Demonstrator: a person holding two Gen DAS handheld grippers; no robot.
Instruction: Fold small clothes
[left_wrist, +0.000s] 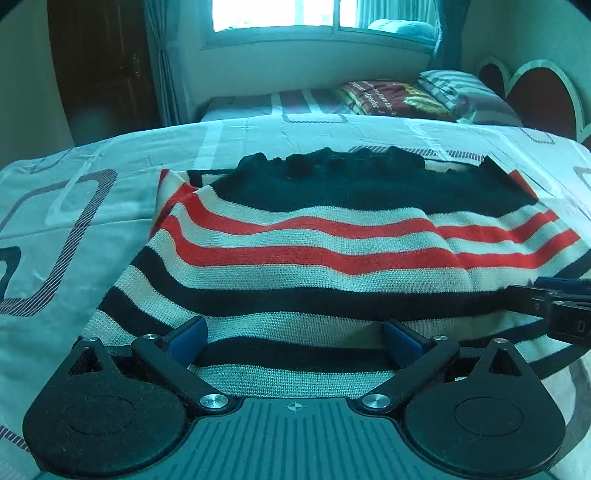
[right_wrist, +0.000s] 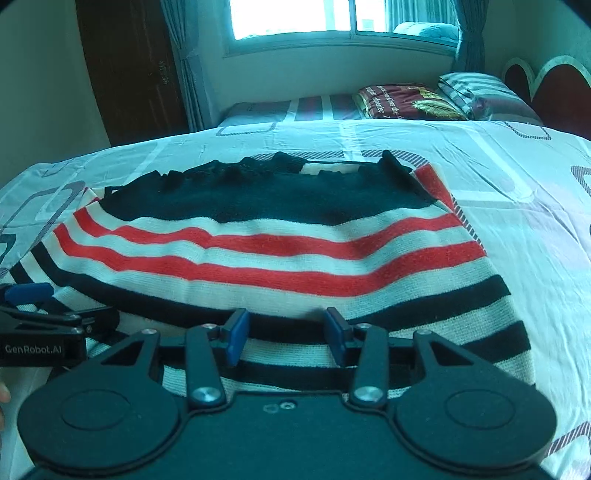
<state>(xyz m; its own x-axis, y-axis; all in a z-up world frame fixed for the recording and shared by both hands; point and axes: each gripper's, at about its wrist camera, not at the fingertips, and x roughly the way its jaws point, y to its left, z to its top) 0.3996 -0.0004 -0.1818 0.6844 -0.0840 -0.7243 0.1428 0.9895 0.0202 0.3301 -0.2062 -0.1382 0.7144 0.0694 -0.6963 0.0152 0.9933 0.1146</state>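
A small knitted sweater (left_wrist: 314, 243) with red, cream and dark stripes lies on the bed, its dark ruffled part at the far end; it also shows in the right wrist view (right_wrist: 280, 254). My left gripper (left_wrist: 293, 339) is open, its blue pads (left_wrist: 188, 338) spread wide over the near striped edge. My right gripper (right_wrist: 286, 338) is open over the same near edge, further right. The right gripper shows at the right edge of the left wrist view (left_wrist: 554, 306), and the left gripper at the left edge of the right wrist view (right_wrist: 40, 317).
The bed sheet (right_wrist: 524, 206) is pale with grey rectangle patterns. A folded dark red blanket (left_wrist: 391, 98) and a striped pillow (left_wrist: 461, 92) lie at the far end by a heart-shaped headboard (left_wrist: 535, 88). A window (left_wrist: 314, 16) and dark wardrobe (left_wrist: 99, 70) stand behind.
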